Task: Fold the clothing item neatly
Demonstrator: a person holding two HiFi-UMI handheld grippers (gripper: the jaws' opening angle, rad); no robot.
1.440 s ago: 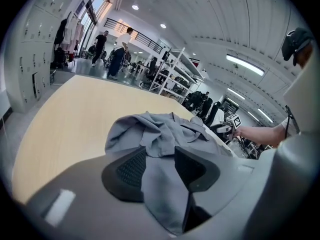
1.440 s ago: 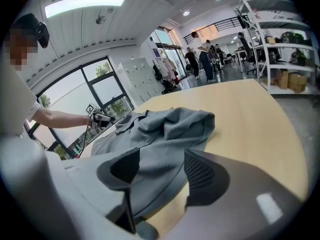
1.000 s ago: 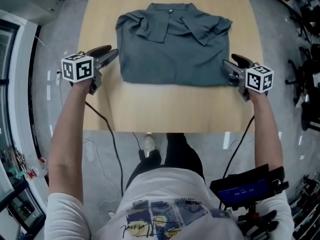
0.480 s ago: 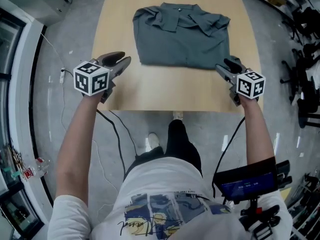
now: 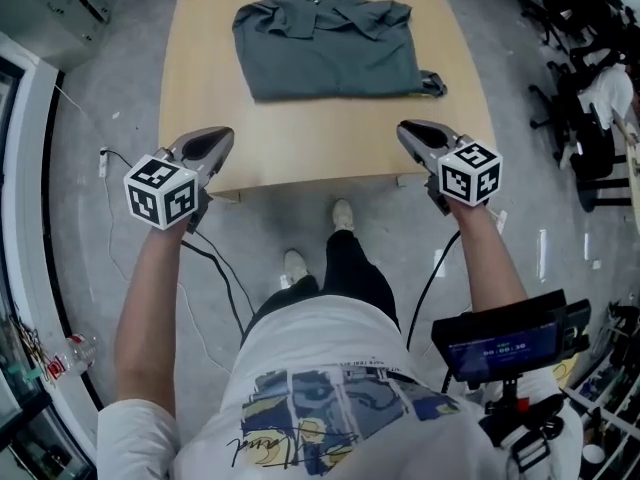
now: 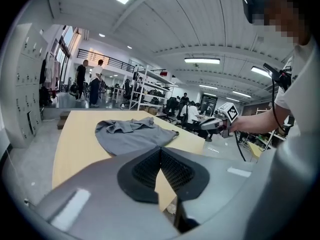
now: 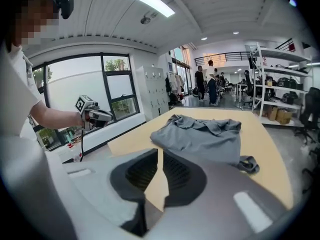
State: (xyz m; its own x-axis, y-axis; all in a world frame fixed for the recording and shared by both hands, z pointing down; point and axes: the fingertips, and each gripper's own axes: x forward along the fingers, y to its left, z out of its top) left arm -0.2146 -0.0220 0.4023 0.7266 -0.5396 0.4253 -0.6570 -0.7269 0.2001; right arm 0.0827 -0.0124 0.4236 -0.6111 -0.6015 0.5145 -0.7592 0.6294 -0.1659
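Observation:
A grey collared shirt [image 5: 325,53] lies folded into a rectangle at the far middle of the wooden table [image 5: 300,138], collar away from me. A small bit of fabric [image 5: 432,84] sticks out at its near right corner. My left gripper [image 5: 222,135] hovers at the table's near left edge, well clear of the shirt, shut and empty; its pads meet in the left gripper view [image 6: 160,150]. My right gripper [image 5: 405,128] hovers at the near right edge, jaws closing to a narrow slit [image 7: 161,153] with nothing between them. The shirt [image 7: 200,136] lies ahead of both.
Grey floor surrounds the table, with cables [image 5: 225,278] trailing at the left and my shoes [image 5: 342,213] below the near edge. Office chairs [image 5: 580,28] stand to the right. Shelving [image 6: 145,86] and people stand far behind the table.
Both grippers have drawn back from the shirt's sides to the table's near edge and their jaws have closed. The table now sits farther from me.

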